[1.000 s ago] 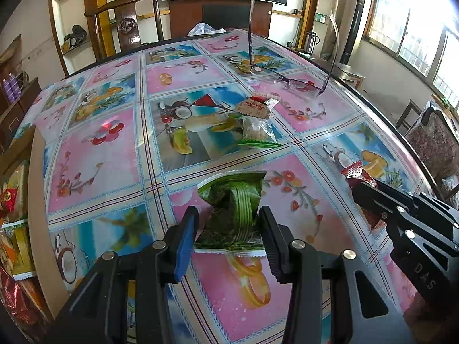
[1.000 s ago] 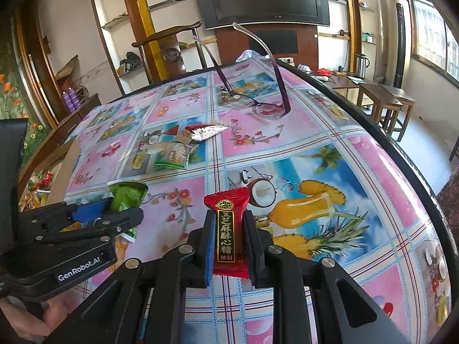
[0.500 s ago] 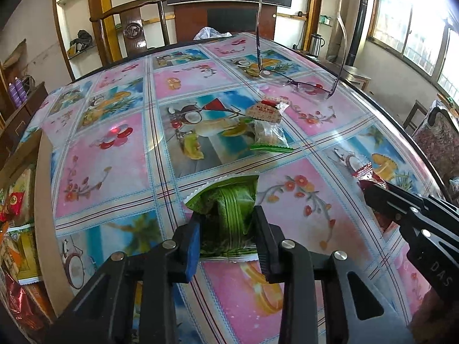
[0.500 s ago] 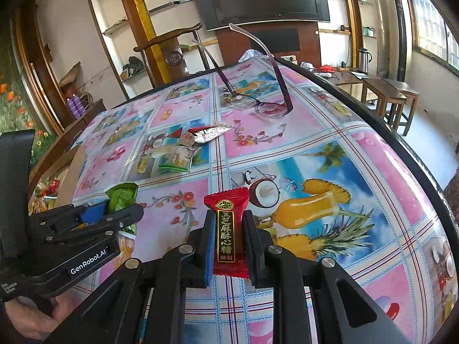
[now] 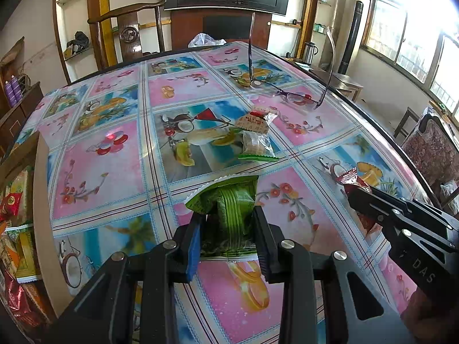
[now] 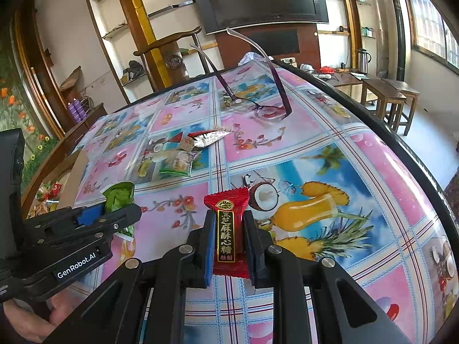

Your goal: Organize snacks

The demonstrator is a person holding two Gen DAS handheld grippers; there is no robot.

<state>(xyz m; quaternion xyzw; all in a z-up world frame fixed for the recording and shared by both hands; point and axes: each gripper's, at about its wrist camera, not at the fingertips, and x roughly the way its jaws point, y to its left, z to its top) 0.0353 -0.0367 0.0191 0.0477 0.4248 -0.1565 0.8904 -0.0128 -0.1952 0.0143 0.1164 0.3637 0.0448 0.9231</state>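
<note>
At the far left edge of the left wrist view, a heap of assorted bright snack packets lay beside and below the table with the glossy fruit-patterned cloth (whether in a box or on a lower shelf could not be told). That heap was probably where the snacks were meant to go.

The left gripper had its fingers pressed in on a crumpled green foil snack packet, which buckled between them low over the cloth. Further back, near the table's middle, a small clear-wrapped biscuit packet with a green edge and a pale sachet with red print lay touching each other, not yet picked. Behind them stood a pair of purple-framed spectacles, resting on the lenses with arms up.

To the right, the right gripper clamped a red candy wrapper with a black and gold label squarely between its fingers.

Both hands were loaded, so the picking step looked done. The next move called for carrying both packets leftward to the heap, the left hand clearing first so the grippers would not cross.
</note>
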